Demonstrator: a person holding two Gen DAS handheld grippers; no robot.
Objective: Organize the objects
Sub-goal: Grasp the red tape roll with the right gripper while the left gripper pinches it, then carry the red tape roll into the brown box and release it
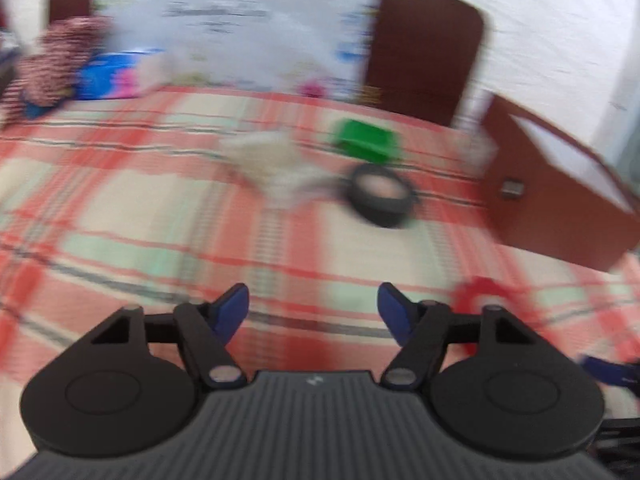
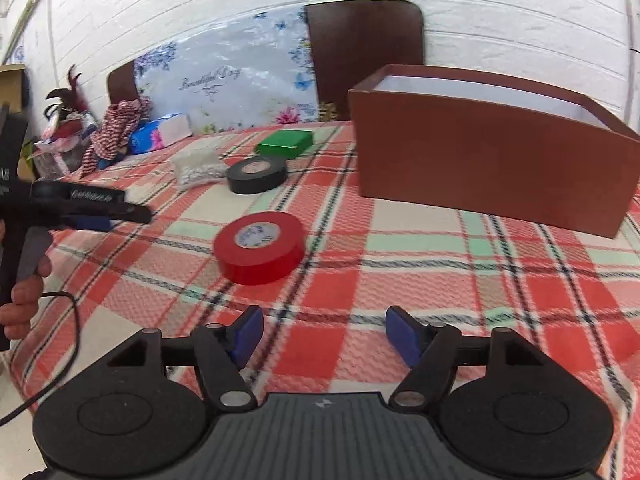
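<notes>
On the plaid cloth (image 2: pixel 400 280) lie a red tape roll (image 2: pixel 259 253), a black tape roll (image 2: pixel 256 175), a green box (image 2: pixel 285 143) and a clear bag of white bits (image 2: pixel 198 168). An open brown box (image 2: pixel 492 152) stands at the right. My right gripper (image 2: pixel 324 336) is open and empty, a short way in front of the red roll. The left wrist view is blurred. There my left gripper (image 1: pixel 314 312) is open and empty, with the black roll (image 1: pixel 382 196) and green box (image 1: pixel 366 142) far ahead and the red roll (image 1: pixel 486 300) at its right. The left gripper (image 2: pixel 140 212) also shows from the side.
A blue tissue pack (image 2: pixel 160 134), a striped cloth (image 2: pixel 116 128) and clutter sit at the far left. A floral panel (image 2: pixel 224 80) and dark brown boards (image 2: pixel 364 52) lean on the white wall. A hand (image 2: pixel 20 304) and a black cable (image 2: pixel 68 344) are at the left edge.
</notes>
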